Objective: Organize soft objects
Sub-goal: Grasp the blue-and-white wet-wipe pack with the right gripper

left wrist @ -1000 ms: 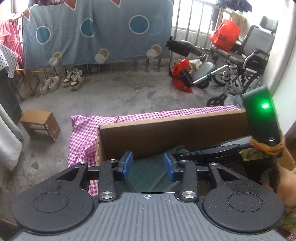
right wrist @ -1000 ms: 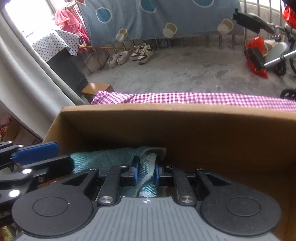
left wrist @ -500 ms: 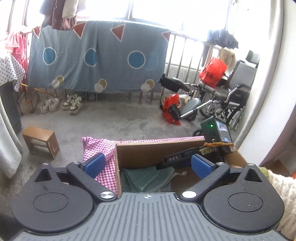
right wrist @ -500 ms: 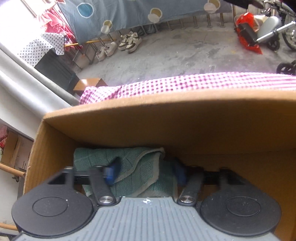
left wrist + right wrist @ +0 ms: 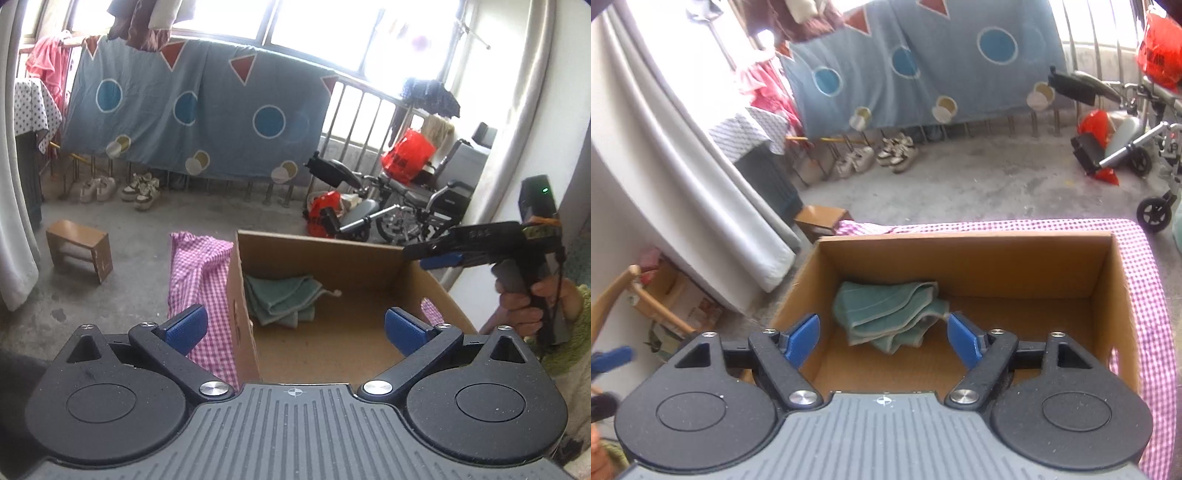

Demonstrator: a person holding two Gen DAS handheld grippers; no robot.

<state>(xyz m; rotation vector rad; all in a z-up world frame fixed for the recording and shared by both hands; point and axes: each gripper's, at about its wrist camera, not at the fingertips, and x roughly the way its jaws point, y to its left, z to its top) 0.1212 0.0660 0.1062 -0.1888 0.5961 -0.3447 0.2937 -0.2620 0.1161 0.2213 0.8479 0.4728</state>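
A folded green towel [image 5: 284, 295] [image 5: 886, 310] lies on the floor of an open cardboard box [image 5: 332, 258] [image 5: 960, 258], against its far left corner. My left gripper [image 5: 295, 325] hovers open and empty above the box's near left corner. My right gripper [image 5: 882, 338] hangs over the box above the towel. Its jaws are opening and nothing is between them. The left wrist view shows the right gripper [image 5: 439, 262] from the side, held by a hand [image 5: 517, 306] over the box's right wall.
The box stands on a pink checked cloth [image 5: 199, 266] [image 5: 1145, 280]. Beyond it are a concrete floor, a small wooden stool [image 5: 79, 249], shoes [image 5: 142, 188], a wheelchair [image 5: 413, 206] and a hanging blue sheet [image 5: 192, 110]. A white curtain [image 5: 701, 206] hangs at the left.
Both grippers let go of the green towel, opened wide and pulled up and back out of the box. The towel now lies free on the box floor.
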